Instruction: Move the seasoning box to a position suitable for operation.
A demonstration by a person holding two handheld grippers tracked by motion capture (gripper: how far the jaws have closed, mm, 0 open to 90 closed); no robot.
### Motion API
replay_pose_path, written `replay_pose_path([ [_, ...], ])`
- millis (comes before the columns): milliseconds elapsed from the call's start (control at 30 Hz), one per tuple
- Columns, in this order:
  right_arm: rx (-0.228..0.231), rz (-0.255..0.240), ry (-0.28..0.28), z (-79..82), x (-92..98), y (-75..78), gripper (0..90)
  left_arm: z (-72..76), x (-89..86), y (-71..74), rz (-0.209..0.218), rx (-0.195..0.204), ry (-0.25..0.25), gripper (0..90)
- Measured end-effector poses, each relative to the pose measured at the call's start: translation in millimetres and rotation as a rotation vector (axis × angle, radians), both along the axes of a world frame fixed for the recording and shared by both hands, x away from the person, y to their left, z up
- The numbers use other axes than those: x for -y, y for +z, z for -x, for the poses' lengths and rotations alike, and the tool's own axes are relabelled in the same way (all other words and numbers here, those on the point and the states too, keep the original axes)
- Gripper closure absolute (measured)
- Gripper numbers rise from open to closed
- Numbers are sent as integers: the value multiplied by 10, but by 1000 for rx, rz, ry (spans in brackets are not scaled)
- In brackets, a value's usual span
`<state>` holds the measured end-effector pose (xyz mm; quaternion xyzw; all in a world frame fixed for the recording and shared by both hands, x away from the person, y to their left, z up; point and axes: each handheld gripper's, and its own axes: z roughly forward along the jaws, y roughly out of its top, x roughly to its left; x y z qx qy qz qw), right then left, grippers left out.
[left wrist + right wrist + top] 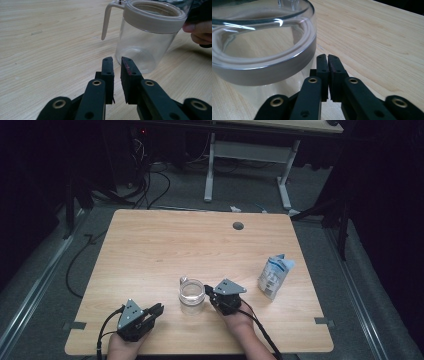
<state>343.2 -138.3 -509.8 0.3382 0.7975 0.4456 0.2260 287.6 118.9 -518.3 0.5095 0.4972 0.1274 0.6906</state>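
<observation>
Pale wood-grain tabletop [150, 250], rectangular with rounded corners, a round cable hole near its far edge. Near the right edge, standing upright and well apart from the rest: a blue-and-white soft pouch [274, 276], crinkled at the top. At the near middle, upright: a clear cylindrical jug [192, 296] with a thick beige rim and a thin curved beige handle; glassy wall, nothing inside. Just right of the jug: right gripper [327, 57], black matte fingers nearly together with a sliver between, gripping nothing, tips beside the rim. Left of the jug, near but apart: left gripper [116, 59], blocky black fingers pointed at the jug's base, a narrow gap between, nothing held.
</observation>
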Motion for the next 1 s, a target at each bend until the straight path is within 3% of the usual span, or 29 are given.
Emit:
replay_pose_path([
  [200, 17, -2, -44, 120, 187, 68, 874, -29, 34, -17, -10, 8, 8, 850],
  [233, 31, -9, -64, 216, 298, 95, 875, -58, 55, -17, -23, -7, 0, 863],
  [300, 44, -18, -77, 299, 374, 105, 874, -107, 80, -26, -82, -25, -25, 884],
  [400, 56, -56, -99, 415, 519, 97, 862, -221, 127, -46, -226, -52, -79, 893],
  [433, 53, -70, -111, 434, 578, 89, 862, -300, 264, -29, -106, -34, -31, 895],
  [633, 54, -79, -160, 484, 844, 73, 854, -514, 454, -63, -78, -45, -33, 900],
  [800, 36, -106, -188, 465, 972, 51, 850, -484, 501, -62, -78, -42, -42, 900],
  [1000, 35, -103, -183, 453, 971, 36, 845, -340, 563, -34, -77, -33, -78, 900],
])
